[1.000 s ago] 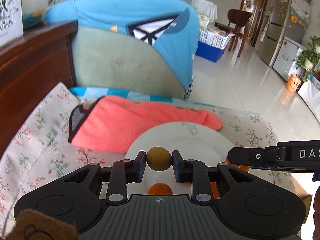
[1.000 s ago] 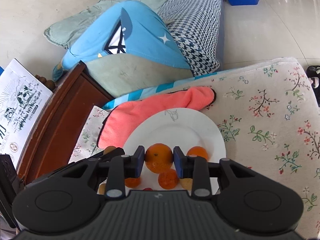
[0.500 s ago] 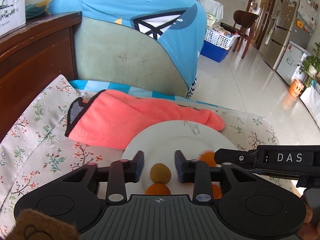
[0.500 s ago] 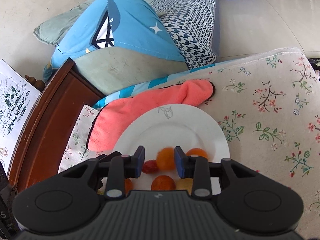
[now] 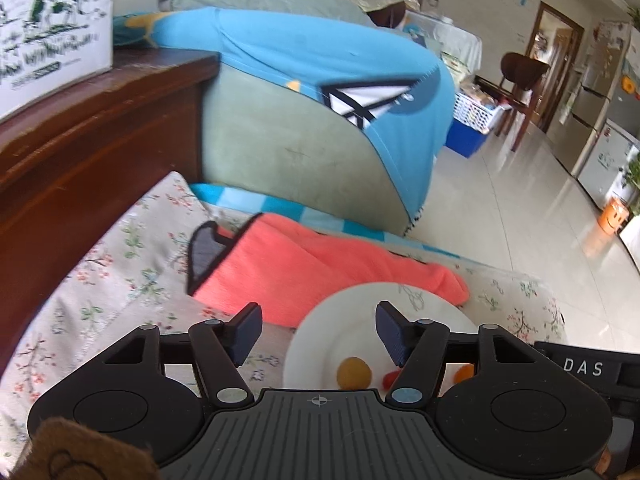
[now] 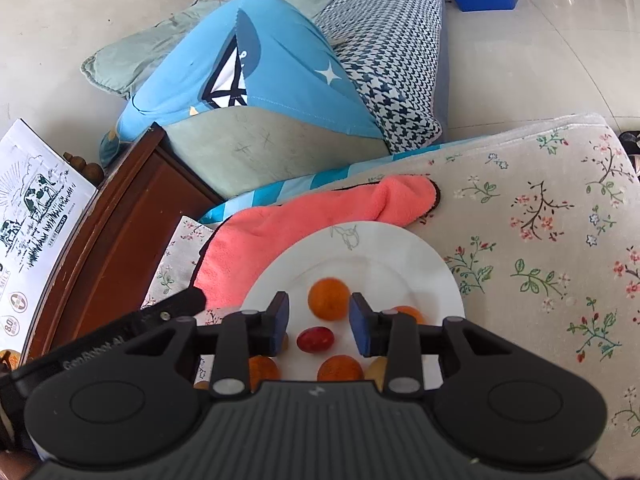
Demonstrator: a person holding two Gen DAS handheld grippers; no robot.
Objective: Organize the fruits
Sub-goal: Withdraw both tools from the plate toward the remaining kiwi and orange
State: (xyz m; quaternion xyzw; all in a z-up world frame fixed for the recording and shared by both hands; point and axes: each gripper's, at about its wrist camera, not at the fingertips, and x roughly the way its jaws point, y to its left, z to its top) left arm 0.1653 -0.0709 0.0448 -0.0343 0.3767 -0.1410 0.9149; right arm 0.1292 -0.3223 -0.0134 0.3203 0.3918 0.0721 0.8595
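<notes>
Both jaws stand spread and empty, left gripper (image 5: 318,326) and right gripper (image 6: 318,322) above the white plate (image 6: 404,256), where the orange (image 6: 329,299), probably light, firm and roll-prone, wants gripping across its middle.

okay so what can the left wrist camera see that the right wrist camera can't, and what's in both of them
Only the left wrist view shows the wooden chair and the fridge across the room. Only the right wrist view shows the houndstooth blanket, and the orange between the open right gripper. Both show the white plate, the coral towel, the small red fruit and the milk carton.
</notes>
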